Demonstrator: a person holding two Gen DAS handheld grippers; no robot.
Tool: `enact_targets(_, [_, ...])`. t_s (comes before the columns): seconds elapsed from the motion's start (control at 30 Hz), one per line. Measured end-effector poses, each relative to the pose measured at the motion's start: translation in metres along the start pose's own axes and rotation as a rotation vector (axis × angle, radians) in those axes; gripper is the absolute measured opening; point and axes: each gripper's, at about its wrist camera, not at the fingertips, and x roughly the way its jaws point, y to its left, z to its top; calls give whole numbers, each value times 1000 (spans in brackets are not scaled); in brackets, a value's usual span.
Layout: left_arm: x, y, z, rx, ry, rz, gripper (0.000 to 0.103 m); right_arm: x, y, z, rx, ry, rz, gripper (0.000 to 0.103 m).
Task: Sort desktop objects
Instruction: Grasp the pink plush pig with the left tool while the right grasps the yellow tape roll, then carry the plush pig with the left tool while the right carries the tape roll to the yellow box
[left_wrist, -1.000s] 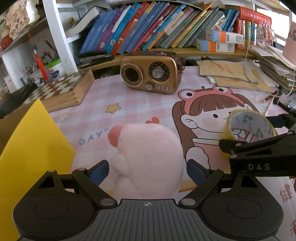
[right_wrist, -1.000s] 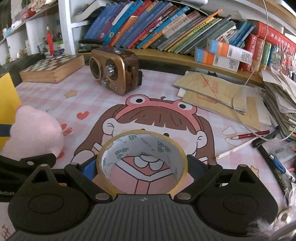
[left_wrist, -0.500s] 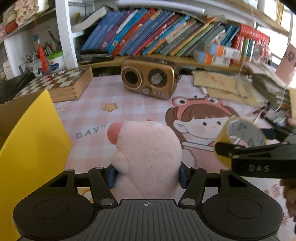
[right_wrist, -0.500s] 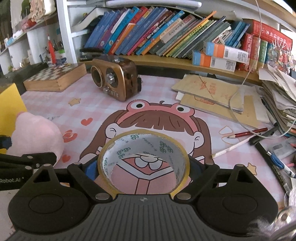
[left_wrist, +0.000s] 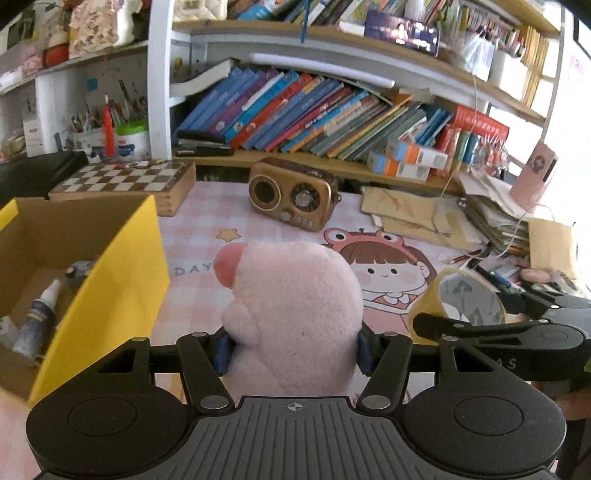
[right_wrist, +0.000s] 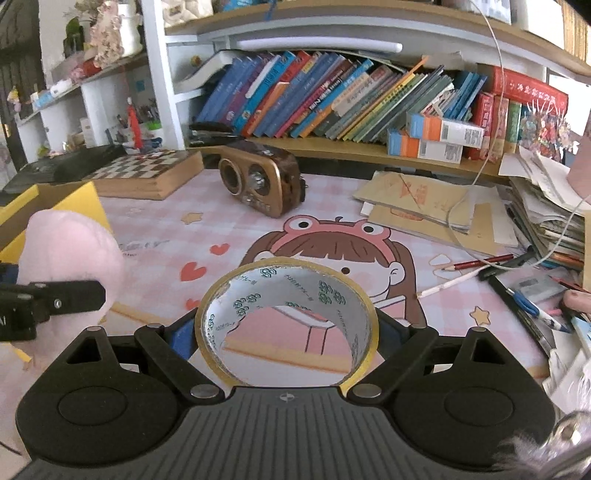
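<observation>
Your left gripper (left_wrist: 293, 349) clamping the pink plush toy (left_wrist: 295, 306) beside the yellow box (left_wrist: 110, 280), your right gripper (right_wrist: 286, 332) squeezing the tape roll (right_wrist: 288, 321) right of the toy

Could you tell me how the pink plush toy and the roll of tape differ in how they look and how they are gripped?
The pink plush toy is soft, fuzzy and solid; the roll of tape is a rigid, hollow yellow-edged ring. The toy sits in the left gripper, the tape in the right gripper, whose jaws stand wider. Both are clamped from the sides.
</observation>
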Motion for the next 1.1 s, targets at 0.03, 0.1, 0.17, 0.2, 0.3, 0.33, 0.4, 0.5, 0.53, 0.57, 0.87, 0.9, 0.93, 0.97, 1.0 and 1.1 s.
enact_targets(0.03, [-5,2,-2,-3,-5,-4,60,-5,2,-2,0,-3,1,90])
enact_targets(0.1, [-14,6,-6,-6,-14,-11,60,-15,9,-5,2,-8,2,90])
enact_targets(0.17, [-23,10,-10,-6,-20,-18,60,-24,15,-8,5,-12,1,90])
enact_targets(0.2, [-27,11,-12,-7,-24,-20,60,-28,19,-10,7,-13,1,90])
enact_targets(0.3, [-39,17,-20,-15,-31,-25,60,-39,28,-16,13,-12,-2,90])
enact_targets(0.33, [-43,20,-23,-20,-32,-27,60,-42,31,-18,15,-11,-4,90])
enact_targets(0.4, [-50,24,-30,-28,-30,-33,60,-49,38,-23,18,-5,-7,90])
enact_targets(0.5, [-60,29,-43,-39,-18,-48,60,-57,50,-32,22,7,-12,90])
enact_targets(0.53, [-63,30,-47,-41,-11,-54,60,-60,54,-36,21,12,-13,90])
enact_targets(0.57, [-65,31,-50,-43,-5,-59,60,-62,58,-39,19,17,-14,90])
enact_targets(0.87, [-96,58,-78,-45,5,-100,60,-83,101,-60,11,28,-29,90])
enact_targets(0.9, [-100,62,-82,-48,5,-100,60,-85,106,-63,9,29,-31,90])
enact_targets(0.93, [-105,66,-85,-50,5,-101,60,-87,112,-66,8,31,-32,90])
enact_targets(0.97, [-110,70,-89,-51,5,-102,60,-90,118,-69,7,32,-32,90])
enact_targets(1.0, [-114,75,-91,-52,5,-103,60,-93,125,-72,5,34,-34,90])
enact_targets(1.1, [-128,87,-102,-52,10,-109,60,-101,144,-81,2,38,-37,90])
